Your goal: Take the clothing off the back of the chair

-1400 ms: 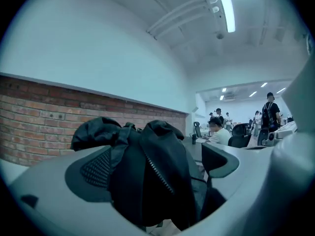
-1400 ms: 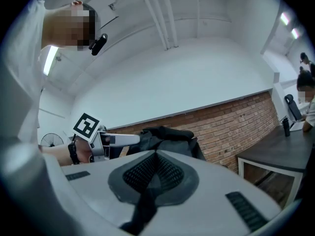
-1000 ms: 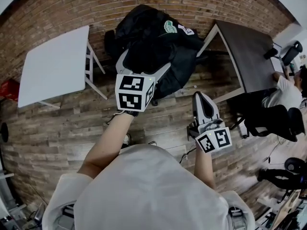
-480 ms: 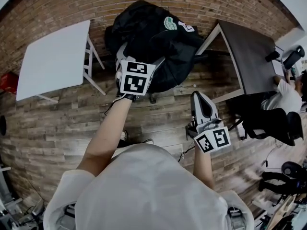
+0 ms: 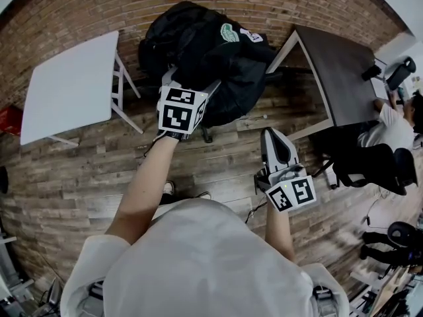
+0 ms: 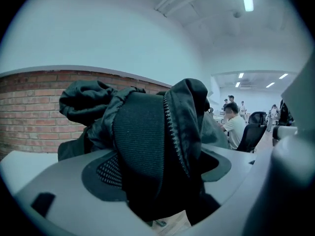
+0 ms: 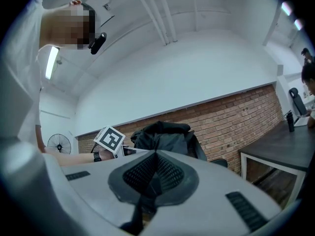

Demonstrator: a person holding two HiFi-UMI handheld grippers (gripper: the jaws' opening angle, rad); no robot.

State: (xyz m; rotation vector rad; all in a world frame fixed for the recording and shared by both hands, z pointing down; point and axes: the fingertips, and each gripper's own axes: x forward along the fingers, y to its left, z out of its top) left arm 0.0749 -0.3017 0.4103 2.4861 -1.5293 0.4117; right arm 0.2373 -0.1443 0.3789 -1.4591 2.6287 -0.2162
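A black jacket [image 5: 218,65] with a green patch lies bunched over the back of an office chair [image 5: 207,136] by the brick wall. My left gripper [image 5: 192,88] reaches into its near edge. In the left gripper view the jaws are closing, and a ribbed, zippered fold of the jacket [image 6: 142,146] fills the gap of the left gripper [image 6: 157,181], touching both pads. My right gripper [image 5: 274,137] hangs apart to the right over the wood floor, shut and holding nothing. The right gripper view shows its pads met [image 7: 155,156], with the jacket [image 7: 165,134] further off.
A white table [image 5: 66,88] stands left of the chair and a dark table [image 5: 344,71] stands to its right. A person [image 5: 390,127] sits at the far right near a black office chair [image 5: 370,167]. The brick wall [image 5: 79,12] runs behind.
My left gripper has pushed forward and down into the jacket's near edge, and its jaws have narrowed around the fabric. The right gripper has stayed where it was.
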